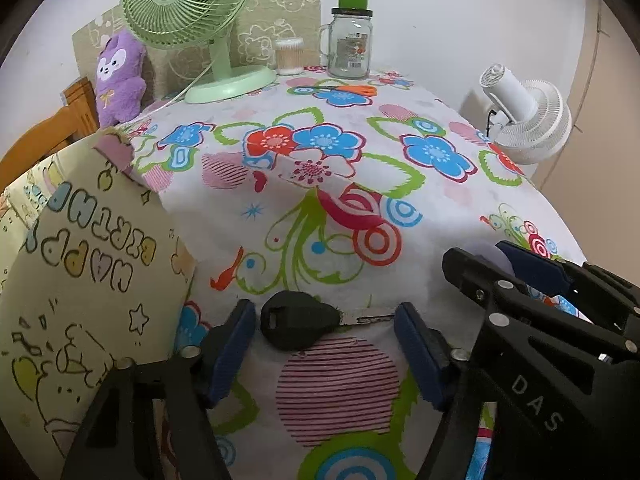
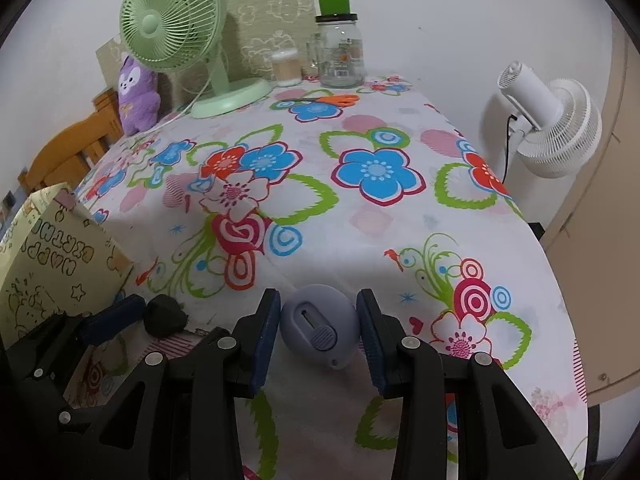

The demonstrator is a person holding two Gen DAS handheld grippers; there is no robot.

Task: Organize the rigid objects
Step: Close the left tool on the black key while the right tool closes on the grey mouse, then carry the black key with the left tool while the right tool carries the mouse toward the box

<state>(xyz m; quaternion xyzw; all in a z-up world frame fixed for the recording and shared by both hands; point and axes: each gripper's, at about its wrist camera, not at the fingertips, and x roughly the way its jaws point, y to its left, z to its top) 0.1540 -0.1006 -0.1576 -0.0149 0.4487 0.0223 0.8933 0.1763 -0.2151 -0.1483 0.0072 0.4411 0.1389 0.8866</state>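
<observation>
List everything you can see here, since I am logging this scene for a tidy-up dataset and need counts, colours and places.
key: 1, black head with metal blade, near table edge between the left gripper's fingers
round gadget: 1, lavender, near edge between the right gripper's fingers
gift bag: 1, pale yellow with cartoon print, table's left side
desk fan: 1, green, far left of table
plush toy: 1, purple, behind the table's far left
cotton swab tub: 1, clear, far end
glass jar: 1, clear with green top, far end
scissors: 1, orange handles, far end
white fan: 1, beyond the table's right side
tablecloth: 1, white, floral
left gripper: 1, black with blue pads, open
right gripper: 1, same, open
</observation>
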